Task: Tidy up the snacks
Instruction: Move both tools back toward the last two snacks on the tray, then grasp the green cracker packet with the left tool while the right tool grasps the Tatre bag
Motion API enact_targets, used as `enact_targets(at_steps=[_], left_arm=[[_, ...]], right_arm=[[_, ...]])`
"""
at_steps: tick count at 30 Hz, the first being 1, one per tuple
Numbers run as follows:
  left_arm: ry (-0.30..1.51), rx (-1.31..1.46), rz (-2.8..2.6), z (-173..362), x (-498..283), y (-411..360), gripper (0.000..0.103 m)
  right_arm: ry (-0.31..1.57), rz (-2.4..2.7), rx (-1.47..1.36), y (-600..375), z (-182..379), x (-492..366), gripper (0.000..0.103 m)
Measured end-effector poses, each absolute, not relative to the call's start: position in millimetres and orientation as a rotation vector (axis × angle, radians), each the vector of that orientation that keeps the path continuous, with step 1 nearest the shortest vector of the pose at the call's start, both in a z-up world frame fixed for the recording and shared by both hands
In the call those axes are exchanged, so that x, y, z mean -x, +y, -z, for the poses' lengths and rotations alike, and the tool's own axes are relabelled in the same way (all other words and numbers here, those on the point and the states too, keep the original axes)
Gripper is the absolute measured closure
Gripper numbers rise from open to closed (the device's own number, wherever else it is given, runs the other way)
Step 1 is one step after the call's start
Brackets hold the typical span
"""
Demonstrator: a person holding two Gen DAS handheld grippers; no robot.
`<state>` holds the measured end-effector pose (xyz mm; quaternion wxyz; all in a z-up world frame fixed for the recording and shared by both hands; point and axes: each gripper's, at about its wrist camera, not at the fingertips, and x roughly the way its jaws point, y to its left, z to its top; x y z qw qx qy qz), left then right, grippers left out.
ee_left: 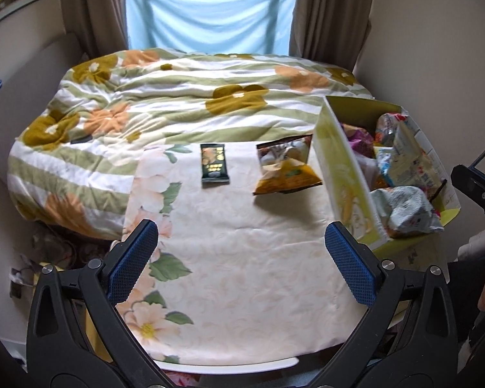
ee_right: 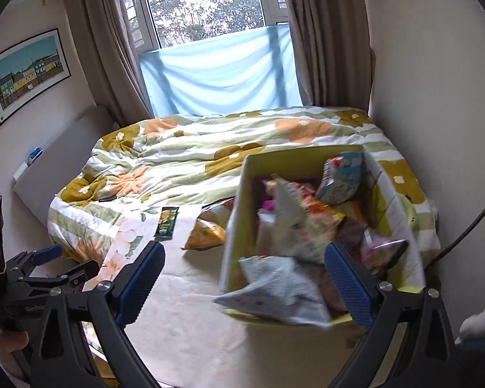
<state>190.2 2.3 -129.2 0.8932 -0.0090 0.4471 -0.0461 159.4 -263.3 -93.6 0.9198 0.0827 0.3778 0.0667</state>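
Snacks crowd a yellow-green box (ee_left: 342, 168) at the right edge of a cloth-covered table (ee_left: 242, 274), while two packets lie apart on the cloth: a dark green bar (ee_left: 214, 168) flat near the far edge, and an orange bag (ee_left: 286, 168) just beside the box's left wall. The two appear set out in a row, likely the start of sorting, with the bulk still inside the box. A pale crinkled bag (ee_right: 274, 291) spills over the near rim, the easiest one to reach.

The left gripper (ee_left: 242, 258) hovers low over the bare middle of the cloth, jaws spread wide and holding nothing, seemingly waiting its turn. The right gripper (ee_right: 245, 278) hangs above the box's near end, jaws likewise apart and empty, the pale bag lying between its blue fingers (ee_right: 349, 284); blur in that view suggests motion. It looks placed to take that bag.

Behind the table a bed with a flowered quilt (ee_left: 165, 103) runs to the curtained window. The soft, puffed bags will likely crumple under a firm squeeze, so a pinch at a sealed edge would serve best.
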Motion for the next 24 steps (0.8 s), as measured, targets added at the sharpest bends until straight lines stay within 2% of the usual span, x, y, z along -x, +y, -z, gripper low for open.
enact_targets(at_steps=[13, 24], left_arm=[[1.001, 0.060, 0.155, 172, -262, 97, 0.001], [1.072, 0.120, 0.136, 232, -333, 108, 0.001]], right_arm=[[0.842, -0.112, -0.219, -158, 124, -206, 0.005], [0.920, -0.082, -0.174, -118, 171, -278, 0.005]])
